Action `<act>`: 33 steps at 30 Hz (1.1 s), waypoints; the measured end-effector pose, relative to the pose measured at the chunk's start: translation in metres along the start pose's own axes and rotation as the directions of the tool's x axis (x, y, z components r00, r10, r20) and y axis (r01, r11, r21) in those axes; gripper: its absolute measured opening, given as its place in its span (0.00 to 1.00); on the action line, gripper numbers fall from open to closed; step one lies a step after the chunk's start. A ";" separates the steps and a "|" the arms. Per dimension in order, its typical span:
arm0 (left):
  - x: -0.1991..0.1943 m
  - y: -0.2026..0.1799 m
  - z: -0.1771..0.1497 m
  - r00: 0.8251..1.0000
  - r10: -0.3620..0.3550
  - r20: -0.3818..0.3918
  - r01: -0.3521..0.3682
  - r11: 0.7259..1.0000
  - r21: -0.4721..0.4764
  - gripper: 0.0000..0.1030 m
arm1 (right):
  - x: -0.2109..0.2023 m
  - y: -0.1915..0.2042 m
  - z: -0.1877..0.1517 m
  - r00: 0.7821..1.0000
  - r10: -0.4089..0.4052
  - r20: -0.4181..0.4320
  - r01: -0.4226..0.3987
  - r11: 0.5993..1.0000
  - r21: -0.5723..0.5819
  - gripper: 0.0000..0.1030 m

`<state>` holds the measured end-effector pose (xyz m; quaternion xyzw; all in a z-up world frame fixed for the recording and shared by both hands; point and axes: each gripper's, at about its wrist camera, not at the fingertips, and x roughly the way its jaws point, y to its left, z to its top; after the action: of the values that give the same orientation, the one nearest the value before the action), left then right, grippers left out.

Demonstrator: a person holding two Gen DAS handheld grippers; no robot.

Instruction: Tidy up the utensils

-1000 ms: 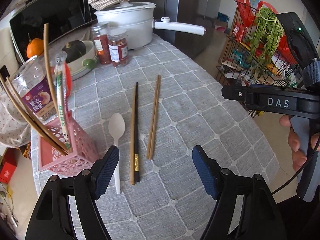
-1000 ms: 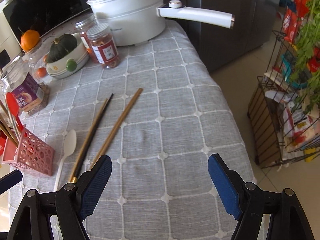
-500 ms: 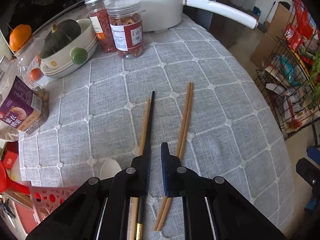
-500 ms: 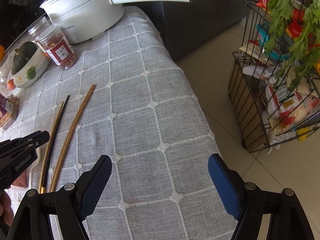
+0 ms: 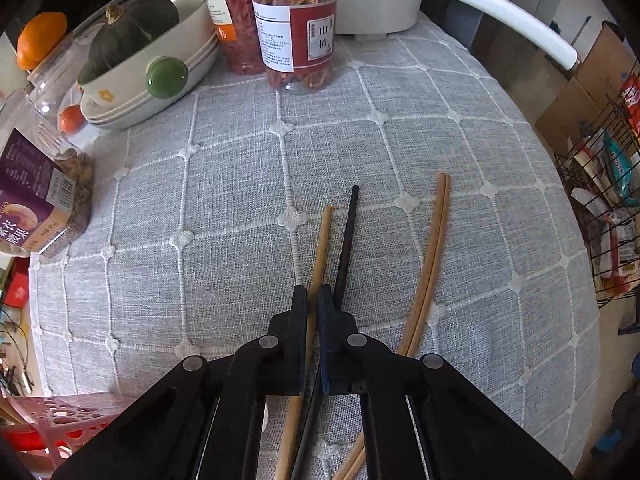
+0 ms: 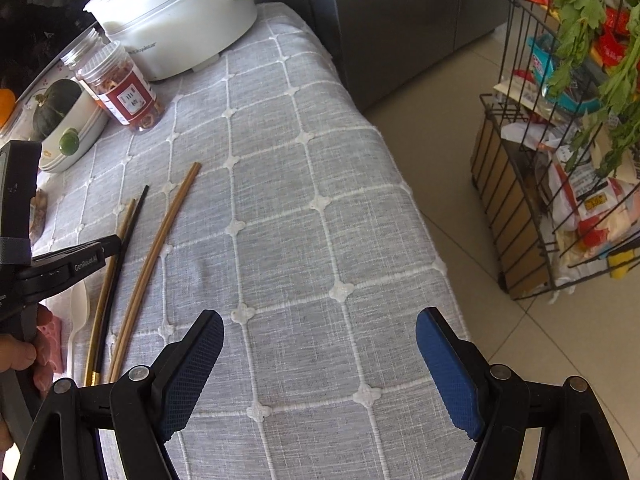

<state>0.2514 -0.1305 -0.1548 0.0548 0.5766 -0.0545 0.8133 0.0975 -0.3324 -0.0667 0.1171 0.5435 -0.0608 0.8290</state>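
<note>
On the grey checked cloth (image 5: pixel 224 208) lie a brown chopstick (image 5: pixel 323 240) and a black chopstick (image 5: pixel 347 232), their far tips spread apart. My left gripper (image 5: pixel 313 294) points steeply down and is shut on this pair near the middle; both sticks run under and between its fingers. A second pair of light wooden chopsticks (image 5: pixel 430 248) lies just to the right, untouched. The right wrist view shows the left gripper (image 6: pixel 114 244) on the sticks and a white spoon (image 6: pixel 78 308) beside them. My right gripper (image 6: pixel 320 332) hovers open over bare cloth.
A pink perforated holder (image 5: pixel 60 420) stands at the near left. Two jars (image 5: pixel 296 24), a bowl with a squash (image 5: pixel 132 60), a labelled packet jar (image 5: pixel 36 200) and a white pot (image 6: pixel 176 16) crowd the far side. Beyond the table's right edge stands a wire rack (image 6: pixel 520 200).
My left gripper dropped forward onto the brown and black chopsticks and went from wide open to shut on them; their tips splayed apart. The right gripper drifted slightly right and stayed open.
</note>
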 end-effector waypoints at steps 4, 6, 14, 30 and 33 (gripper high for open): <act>0.001 -0.003 0.000 1.000 0.013 -0.004 -0.013 1.000 0.023 0.05 | 0.003 0.003 0.000 1.000 -0.010 -0.007 0.010 1.000 -0.015 0.81; 0.002 -0.007 0.001 1.000 0.027 -0.006 -0.027 0.999 0.047 0.05 | 0.004 0.002 0.000 1.000 -0.013 -0.009 0.013 1.000 -0.014 0.81; -0.041 -0.022 -0.026 0.997 -0.037 0.064 0.028 0.992 0.124 0.04 | -0.008 -0.003 0.002 1.000 -0.011 0.027 0.010 0.999 0.037 0.81; -0.199 0.022 -0.128 0.902 -0.207 0.378 0.144 0.972 0.188 0.00 | -0.010 0.033 -0.007 0.999 0.001 0.035 -0.001 1.000 0.003 0.81; -0.208 0.041 -0.138 0.878 -0.231 0.419 0.177 0.970 0.164 0.00 | -0.003 0.043 -0.006 1.000 -0.004 0.024 0.004 1.000 -0.006 0.81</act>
<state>0.0602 -0.0639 -0.0031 0.0290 0.3788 -0.1855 0.9062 0.1004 -0.2891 -0.0609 0.1125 0.5339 -0.0623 0.8357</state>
